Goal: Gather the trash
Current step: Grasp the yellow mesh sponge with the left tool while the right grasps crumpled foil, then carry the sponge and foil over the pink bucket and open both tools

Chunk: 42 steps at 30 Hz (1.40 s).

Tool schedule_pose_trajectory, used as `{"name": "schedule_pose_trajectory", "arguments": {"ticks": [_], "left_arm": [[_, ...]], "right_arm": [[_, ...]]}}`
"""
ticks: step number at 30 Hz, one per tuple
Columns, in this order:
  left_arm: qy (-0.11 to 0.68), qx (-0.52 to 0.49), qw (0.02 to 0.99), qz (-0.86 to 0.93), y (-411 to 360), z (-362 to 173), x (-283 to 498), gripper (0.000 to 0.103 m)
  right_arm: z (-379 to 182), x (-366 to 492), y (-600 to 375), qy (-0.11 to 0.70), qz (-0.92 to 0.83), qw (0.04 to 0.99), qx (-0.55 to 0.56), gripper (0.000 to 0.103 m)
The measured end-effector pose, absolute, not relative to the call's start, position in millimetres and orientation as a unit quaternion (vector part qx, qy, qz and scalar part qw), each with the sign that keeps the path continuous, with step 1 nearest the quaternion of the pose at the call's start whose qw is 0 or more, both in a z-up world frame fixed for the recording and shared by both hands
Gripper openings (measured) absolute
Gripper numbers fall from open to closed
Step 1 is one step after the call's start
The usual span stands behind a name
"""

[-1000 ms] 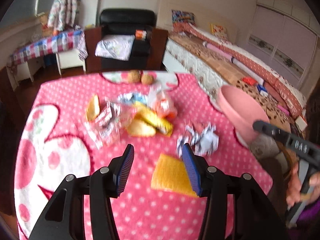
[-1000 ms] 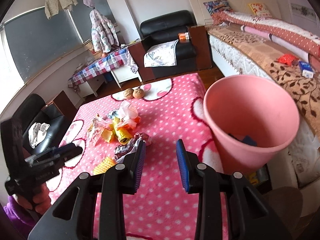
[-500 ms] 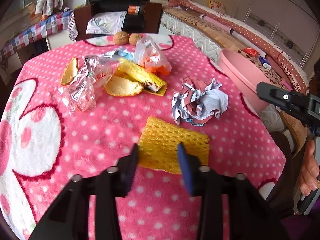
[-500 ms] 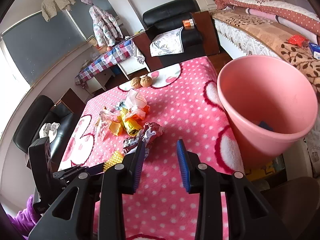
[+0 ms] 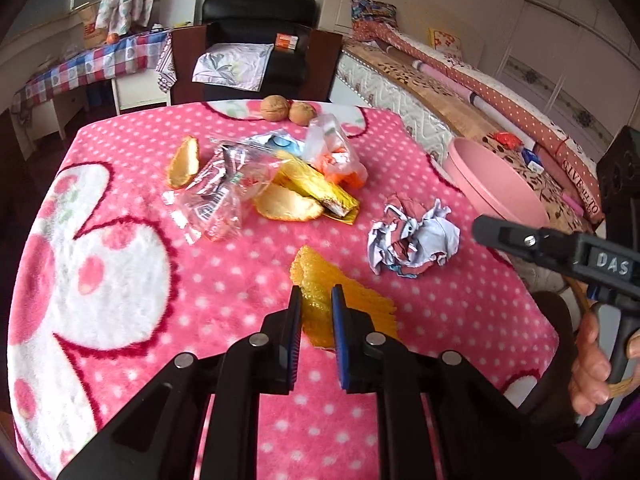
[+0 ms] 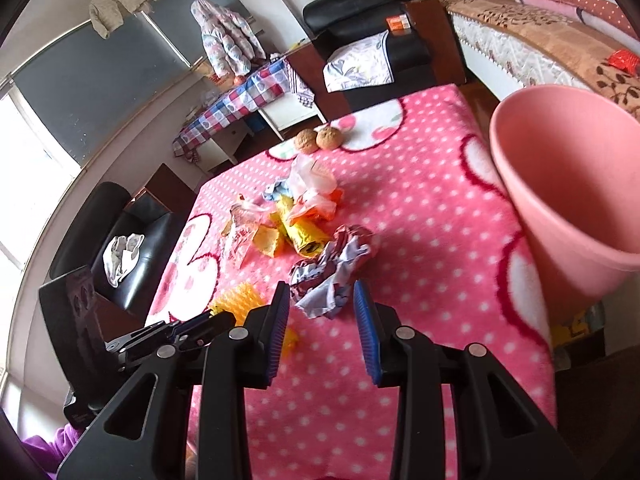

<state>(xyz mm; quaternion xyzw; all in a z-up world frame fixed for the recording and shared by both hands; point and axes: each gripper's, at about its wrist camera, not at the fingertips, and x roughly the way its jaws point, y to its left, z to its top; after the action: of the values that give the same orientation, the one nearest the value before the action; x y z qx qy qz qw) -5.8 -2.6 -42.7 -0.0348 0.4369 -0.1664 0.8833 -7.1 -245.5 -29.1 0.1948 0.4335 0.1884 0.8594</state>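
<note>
A yellow foam net (image 5: 352,304) lies near the front of the pink dotted table cover (image 5: 240,272). My left gripper (image 5: 315,300) is closing on it, and its blue pads squeeze the net's bunched left part. A crumpled paper ball (image 5: 412,240) lies to the right of the net. In the right wrist view my right gripper (image 6: 320,296) stands open, with the paper ball (image 6: 332,268) just ahead and its near edge between the fingertips, untouched. A pink bin (image 6: 560,168) stands past the table's right edge.
Further back lies a pile of clear wrappers (image 5: 216,196), a yellow packet (image 5: 316,188), orange peels (image 5: 288,208) and a plastic bag (image 5: 332,152). Two walnuts (image 5: 288,110) sit at the far edge. A black armchair (image 5: 256,40) and a bed (image 5: 460,92) lie beyond.
The left jaws narrowed from wide to tight around the yellow net, which bunched up. The right gripper came down and closer to the paper ball, and the bin slid right in its view.
</note>
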Motion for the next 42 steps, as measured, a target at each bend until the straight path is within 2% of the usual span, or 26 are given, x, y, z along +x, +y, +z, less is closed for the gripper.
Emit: {"name": "schedule_pose_trajectory", "arguments": {"ticks": [8,9,11,13,29,42], "left_arm": [[0.43,-0.048,0.887,-0.162,4,-35,-8,0.013],[0.429,-0.049,0.887,-0.162,4,-34,-7,0.013],[0.427,-0.049,0.888,-0.162,4,-31,-8,0.013],[0.425,-0.05,0.889,-0.163,2,-28,-6,0.013],[0.365,-0.054,0.902,-0.225,-75,24,24,0.013],[0.36,-0.026,0.892,-0.271,-180,27,67,0.013]], "right_arm": [[-48,5,-234,0.453,0.164,0.855,0.19,0.034],[-49,6,-235,0.452,0.166,0.855,0.191,0.029],[-49,5,-237,0.451,0.169,0.856,0.187,0.011],[-47,3,-241,0.441,0.172,0.86,0.189,0.008],[7,-14,-329,0.315,0.066,0.93,0.177,0.007],[-6,-13,-400,0.302,-0.019,0.935,0.186,0.007]]}}
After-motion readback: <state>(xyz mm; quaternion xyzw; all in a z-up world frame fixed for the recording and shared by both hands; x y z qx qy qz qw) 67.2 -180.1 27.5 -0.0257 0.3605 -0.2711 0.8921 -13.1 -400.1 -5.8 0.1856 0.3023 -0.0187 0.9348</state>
